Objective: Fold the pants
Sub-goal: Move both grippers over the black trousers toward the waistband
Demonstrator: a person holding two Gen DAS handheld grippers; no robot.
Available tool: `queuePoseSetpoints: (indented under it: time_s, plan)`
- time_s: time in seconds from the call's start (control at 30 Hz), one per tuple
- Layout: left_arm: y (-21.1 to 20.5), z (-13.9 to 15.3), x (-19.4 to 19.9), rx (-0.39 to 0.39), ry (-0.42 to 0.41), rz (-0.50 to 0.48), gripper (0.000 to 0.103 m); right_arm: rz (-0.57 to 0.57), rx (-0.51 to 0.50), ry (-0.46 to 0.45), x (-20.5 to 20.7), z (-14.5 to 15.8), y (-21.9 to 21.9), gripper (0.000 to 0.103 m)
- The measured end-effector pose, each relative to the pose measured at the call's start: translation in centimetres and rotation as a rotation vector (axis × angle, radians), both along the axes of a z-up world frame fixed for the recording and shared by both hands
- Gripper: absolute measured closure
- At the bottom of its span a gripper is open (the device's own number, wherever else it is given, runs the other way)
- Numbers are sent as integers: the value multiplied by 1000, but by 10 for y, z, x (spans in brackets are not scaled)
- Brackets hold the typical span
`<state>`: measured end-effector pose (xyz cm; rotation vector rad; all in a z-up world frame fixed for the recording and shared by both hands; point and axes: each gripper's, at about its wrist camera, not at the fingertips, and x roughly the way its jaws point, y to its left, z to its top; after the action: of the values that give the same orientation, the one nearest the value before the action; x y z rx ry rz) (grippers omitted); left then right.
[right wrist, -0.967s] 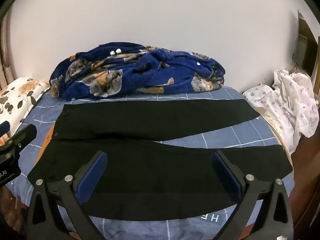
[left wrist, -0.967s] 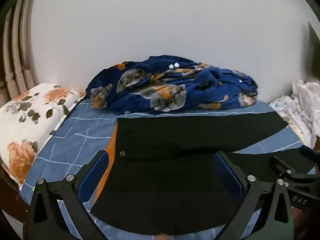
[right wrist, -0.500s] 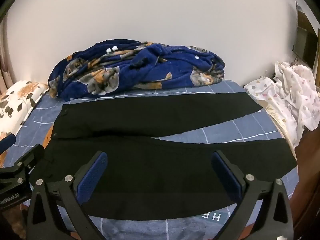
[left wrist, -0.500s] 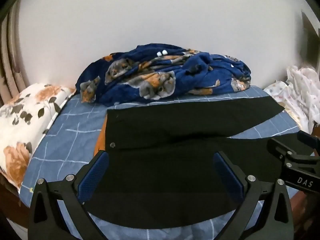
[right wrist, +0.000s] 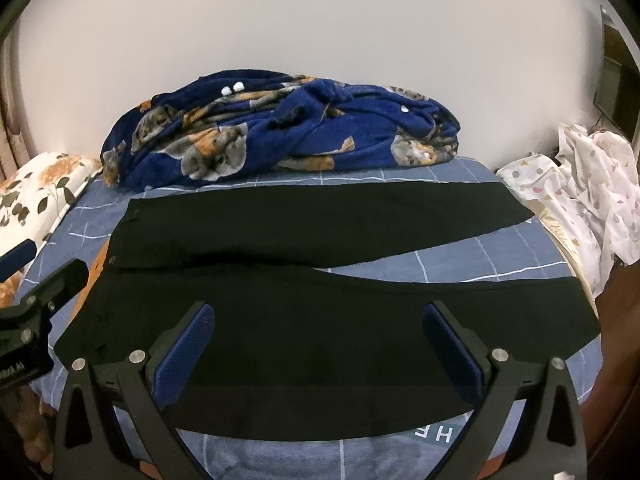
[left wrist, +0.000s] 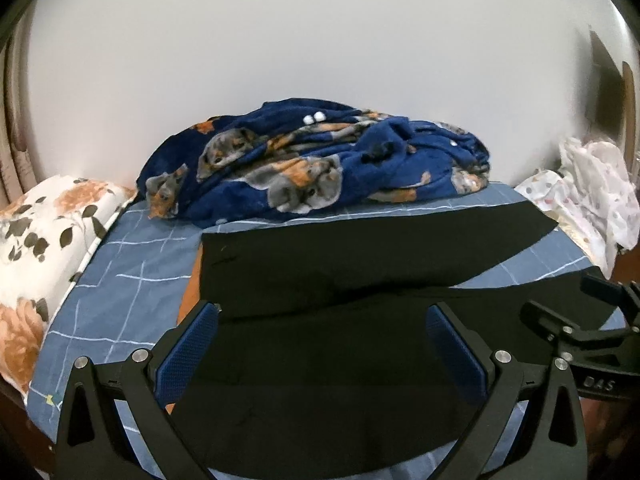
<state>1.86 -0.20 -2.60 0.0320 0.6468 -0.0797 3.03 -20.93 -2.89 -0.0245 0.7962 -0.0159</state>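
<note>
Black pants (right wrist: 304,280) spread flat on bed (right wrist: 460,264); left gripper (left wrist: 322,344) and right gripper (right wrist: 318,340) above, fingers (right wrist: 184,352) released, grasping nothing.

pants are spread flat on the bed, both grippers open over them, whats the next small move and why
Probably lower both grippers to the near leg's front edge and pinch it. The black pants lie flat and unfolded, legs spread apart in a V with blue sheet showing between. The left gripper and right gripper hover open, holding nothing, so a grip comes before folding the near leg onto the far one.
</note>
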Motion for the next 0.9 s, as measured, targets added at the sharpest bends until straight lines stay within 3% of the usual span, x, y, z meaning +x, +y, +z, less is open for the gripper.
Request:
queuePoseSetpoints:
  time_s: [0.27,0.4,0.53,0.73,0.8,0.9]
  plan:
    - [17,-29,31,-9,128,-8,0,12,10,35,7,-17,3,0]
    - [32,-39,51,16,145,49,0,23,13,52,13,-24,5,0]
    - [64,-57,83,-18,240,94,0,33,4,71,20,-32,9,0]
    - [122,-70,123,-35,202,85,0,42,2,103,31,-45,13,0]
    - [135,-71,140,14,181,91,0,43,2,112,35,-49,14,0]
    - [158,-81,178,8,219,34,2,49,0,127,42,-55,16,0]
